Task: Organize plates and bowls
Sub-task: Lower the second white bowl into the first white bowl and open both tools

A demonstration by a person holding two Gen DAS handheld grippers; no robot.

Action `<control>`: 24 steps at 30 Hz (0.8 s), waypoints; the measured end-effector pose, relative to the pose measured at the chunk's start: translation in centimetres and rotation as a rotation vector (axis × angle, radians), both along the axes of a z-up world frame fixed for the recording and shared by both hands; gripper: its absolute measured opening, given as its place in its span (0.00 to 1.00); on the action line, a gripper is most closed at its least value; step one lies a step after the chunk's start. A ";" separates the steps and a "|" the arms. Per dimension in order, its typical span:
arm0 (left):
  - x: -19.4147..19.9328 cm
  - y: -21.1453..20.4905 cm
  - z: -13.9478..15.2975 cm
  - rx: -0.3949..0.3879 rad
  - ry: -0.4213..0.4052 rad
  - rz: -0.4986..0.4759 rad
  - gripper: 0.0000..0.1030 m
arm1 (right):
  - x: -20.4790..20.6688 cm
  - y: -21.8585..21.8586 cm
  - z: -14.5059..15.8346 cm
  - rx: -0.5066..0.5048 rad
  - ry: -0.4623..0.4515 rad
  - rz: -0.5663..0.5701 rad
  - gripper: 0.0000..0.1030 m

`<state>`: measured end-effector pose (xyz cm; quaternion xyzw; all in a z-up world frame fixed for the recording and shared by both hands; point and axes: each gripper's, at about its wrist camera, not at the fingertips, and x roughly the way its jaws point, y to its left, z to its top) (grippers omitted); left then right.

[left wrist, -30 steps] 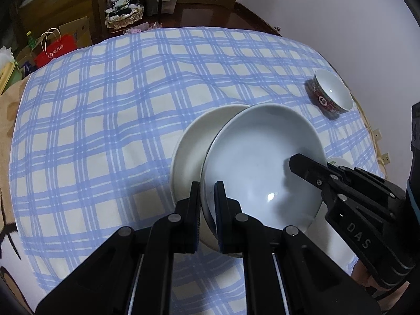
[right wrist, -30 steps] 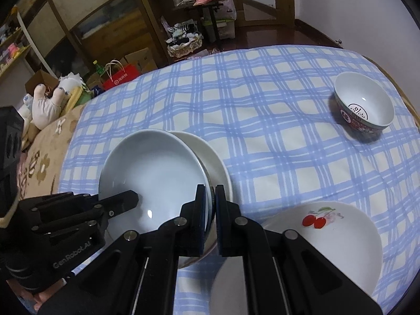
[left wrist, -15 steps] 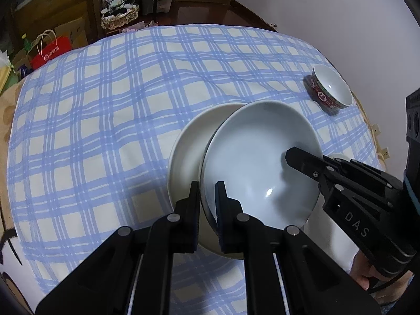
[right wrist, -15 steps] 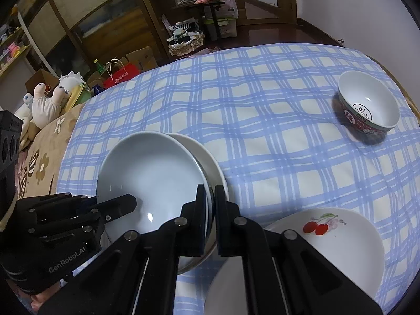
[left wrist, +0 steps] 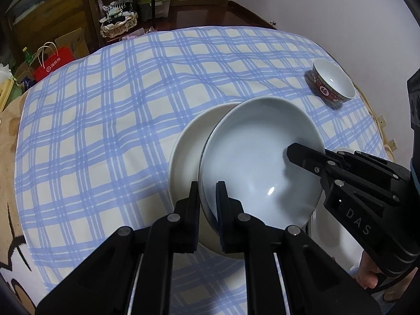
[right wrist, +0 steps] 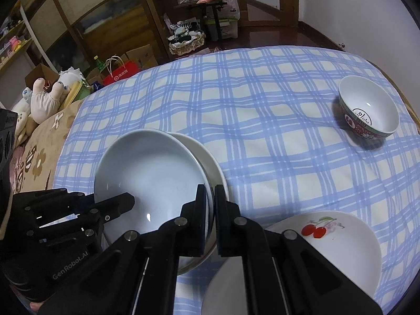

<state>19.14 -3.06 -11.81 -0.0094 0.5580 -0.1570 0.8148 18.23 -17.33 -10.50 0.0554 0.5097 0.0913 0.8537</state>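
Pale blue plate (left wrist: 257, 157) over white plate (left wrist: 189, 152), rim clamped by left gripper (left wrist: 207, 197) and right gripper (right wrist: 208, 199)

Upper plate (left wrist: 257, 157) overlaps lower plate (left wrist: 189, 152); patterned bowl (left wrist: 332, 84) well apart.

Open cloth (right wrist: 262, 136) beyond stacked dishes (right wrist: 152, 173)

Pale blue plate (left wrist: 252, 157) tilted atop cream plate (left wrist: 189, 152); cherry-printed plate (right wrist: 338, 241) beside, patterned bowl (right wrist: 367, 107) well apart
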 end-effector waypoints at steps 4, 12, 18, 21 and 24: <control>-0.1 0.0 0.1 -0.006 0.003 -0.015 0.13 | 0.0 0.3 -0.1 -0.036 0.010 0.019 0.08; 0.1 0.8 0.6 -0.001 -0.018 -0.010 0.12 | -0.1 0.6 0.2 -0.066 0.009 0.032 0.09; 0.1 0.8 0.6 0.004 -0.016 -0.005 0.12 | -0.1 0.6 0.3 -0.056 0.014 0.031 0.09; 0.2 0.8 0.5 -0.002 -0.007 -0.003 0.12 | -0.2 0.5 0.3 -0.053 0.018 0.027 0.09; 0.3 1.1 0.6 -0.025 0.018 0.002 0.12 | -0.1 0.6 0.4 -0.052 0.020 0.026 0.09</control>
